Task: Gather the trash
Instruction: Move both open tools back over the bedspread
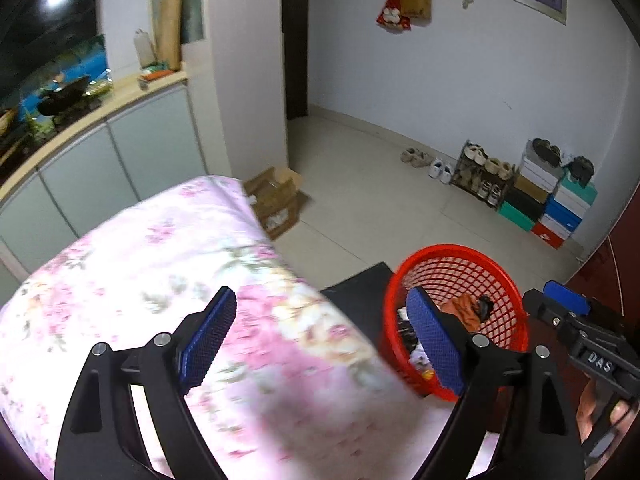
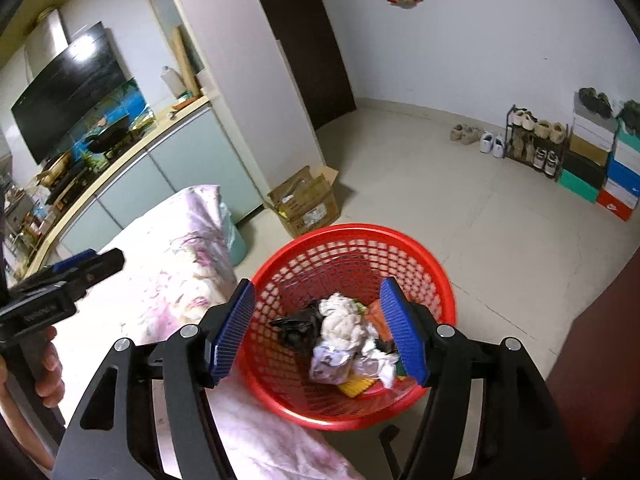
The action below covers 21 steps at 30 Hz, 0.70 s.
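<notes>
A red mesh basket (image 2: 436, 272) holds several pieces of trash: white crumpled paper (image 2: 344, 322), a black bag (image 2: 298, 328), an orange wrapper and a yellow piece. My right gripper (image 2: 318, 328) is open and empty, just above the basket's inside. My left gripper (image 1: 324, 336) is open and empty over the pink floral cloth (image 1: 160, 272), with the basket (image 1: 480, 264) behind its right finger. The right gripper also shows at the right edge of the left wrist view (image 1: 568, 300). The left gripper shows at the left edge of the right wrist view (image 2: 92, 264).
The floral cloth (image 2: 180, 264) covers a table beside the basket. An open cardboard box (image 2: 306, 202) stands on the tiled floor. A shoe rack (image 2: 536, 144) and stacked shoe boxes (image 2: 604, 160) line the far wall. A cabinet with a TV (image 2: 68, 88) runs along the left.
</notes>
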Available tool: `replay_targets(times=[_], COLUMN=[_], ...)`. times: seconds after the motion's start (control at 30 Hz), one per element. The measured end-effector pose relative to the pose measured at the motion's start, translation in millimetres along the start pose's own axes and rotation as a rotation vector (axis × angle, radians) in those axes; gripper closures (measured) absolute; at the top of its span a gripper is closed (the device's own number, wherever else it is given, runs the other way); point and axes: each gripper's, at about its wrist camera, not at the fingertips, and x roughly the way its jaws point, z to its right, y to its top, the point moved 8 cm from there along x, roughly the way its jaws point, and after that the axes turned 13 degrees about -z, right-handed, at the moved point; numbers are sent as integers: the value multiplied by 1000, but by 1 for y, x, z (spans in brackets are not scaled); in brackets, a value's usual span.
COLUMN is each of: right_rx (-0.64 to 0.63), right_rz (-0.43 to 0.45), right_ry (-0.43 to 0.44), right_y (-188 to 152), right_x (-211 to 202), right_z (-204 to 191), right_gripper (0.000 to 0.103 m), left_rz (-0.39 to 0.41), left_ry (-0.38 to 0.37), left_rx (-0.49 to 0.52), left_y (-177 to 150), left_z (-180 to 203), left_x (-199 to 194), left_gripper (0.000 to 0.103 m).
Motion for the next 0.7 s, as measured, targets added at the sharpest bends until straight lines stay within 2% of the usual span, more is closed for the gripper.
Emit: replay_targets(times=[0.2,0.43,0.57,0.7], right_rx=[-50,-140,-182,-215], right_rz=[-27,-64,-81,-94], right_ry=[35,77,103,123], right_y=[-11,-25,-31,-36], right_x=[6,16,20,24], right_z=[-35,-83,-109,-133], right_gripper=[36,34,34,34], left_rz=[35,36,11,-19], left_ry=[49,142,157,159], left_rx=[-79,-201,-260,-289], left_y=[-21,-67,-96,-124], left_z=[-64,-149,-177,-189], left_x=[-38,-71,-77,-72], left_gripper=[17,17,16,16])
